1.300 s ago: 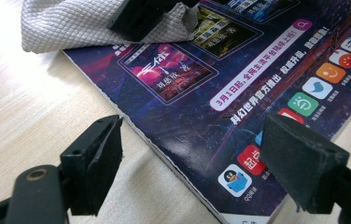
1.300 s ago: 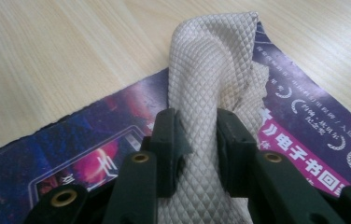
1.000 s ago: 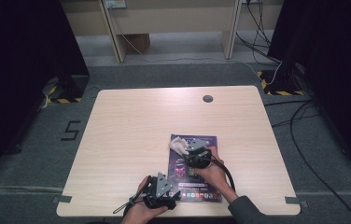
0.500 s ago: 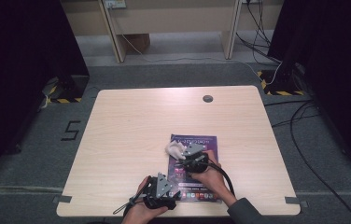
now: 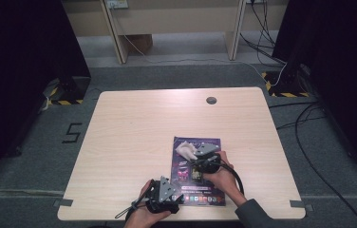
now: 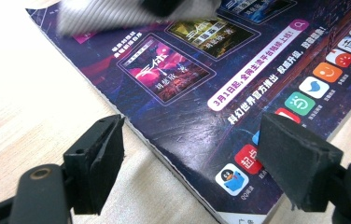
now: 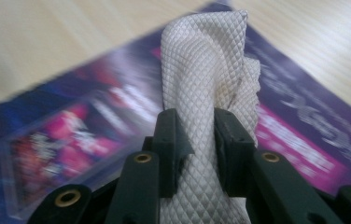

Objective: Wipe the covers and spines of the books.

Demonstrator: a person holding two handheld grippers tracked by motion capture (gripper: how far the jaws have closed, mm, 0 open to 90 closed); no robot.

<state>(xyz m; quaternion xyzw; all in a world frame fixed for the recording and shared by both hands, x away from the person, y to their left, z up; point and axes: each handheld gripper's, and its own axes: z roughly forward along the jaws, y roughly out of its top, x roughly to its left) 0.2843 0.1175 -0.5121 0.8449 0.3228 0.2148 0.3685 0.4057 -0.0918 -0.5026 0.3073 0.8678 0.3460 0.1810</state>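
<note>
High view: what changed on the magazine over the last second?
The right gripper, shut on the white cloth, carried it a little across the magazine's cover toward its left edge, then partway back. The left gripper stayed at the near corner, jaws open over it. Magazine and table unchanged.

The cloth [image 7: 201, 93] was off-white with a fine diamond weave. The magazine [image 6: 220, 93] cover was dark purple-blue with pink and magenta picture panels, a white-and-pink text band and a row of red, orange, green and blue app icons. The table [image 5: 134, 128] was pale wood grain, and the jaws in both gripper views were black.
</note>
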